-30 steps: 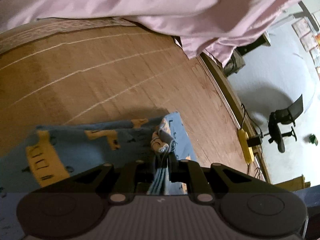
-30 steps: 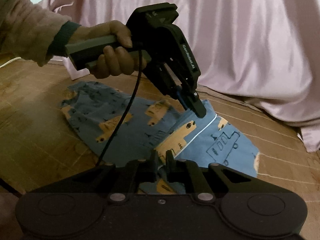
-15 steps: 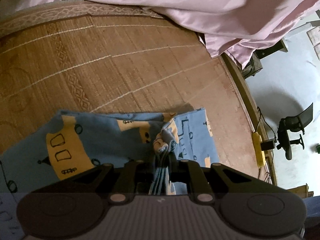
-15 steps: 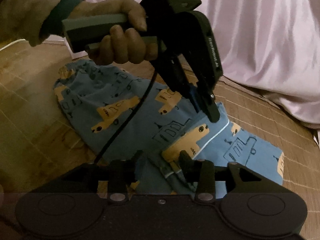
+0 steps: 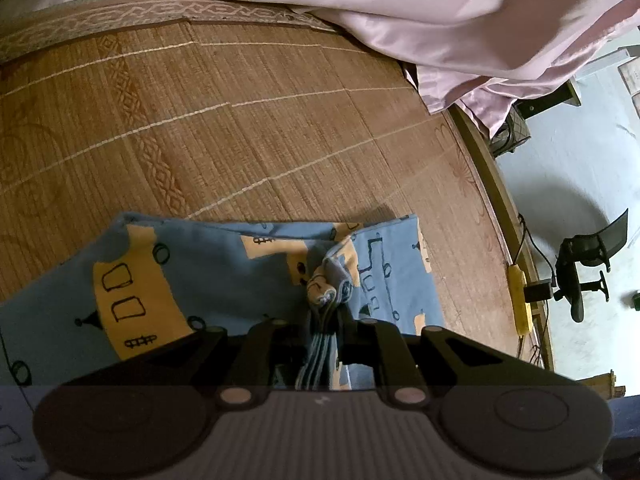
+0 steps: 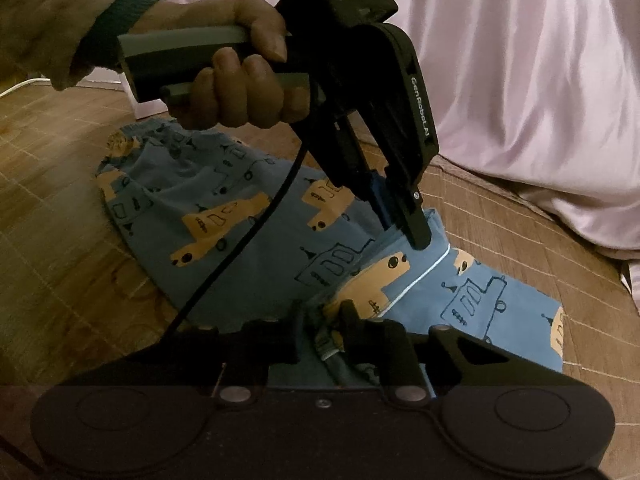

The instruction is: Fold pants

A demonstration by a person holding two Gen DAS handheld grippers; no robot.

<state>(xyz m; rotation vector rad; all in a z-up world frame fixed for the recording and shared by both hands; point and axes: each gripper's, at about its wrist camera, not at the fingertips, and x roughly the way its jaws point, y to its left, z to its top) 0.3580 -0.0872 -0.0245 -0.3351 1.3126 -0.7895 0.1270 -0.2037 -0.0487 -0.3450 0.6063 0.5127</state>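
Blue pants [image 6: 240, 216] with orange truck prints lie folded over on a woven bamboo mat [image 6: 60, 184]. My left gripper [image 5: 324, 316] is shut on a bunched edge of the pants [image 5: 224, 272]; in the right wrist view it [image 6: 412, 236] points down onto the top fold, held by a hand. My right gripper [image 6: 320, 316] is open, its jaws apart around a bunched edge of the pants at the near side.
A pink sheet [image 6: 520, 80] lies heaped behind the pants and also shows in the left wrist view [image 5: 400, 12]. The mat's wooden edge [image 5: 492, 184] drops to a grey floor with an office chair [image 5: 588, 256] and a yellow power strip [image 5: 520, 300].
My right gripper has opened and let go of the pants edge it held. My left gripper has carried its edge lower toward the mat, spreading the fold.
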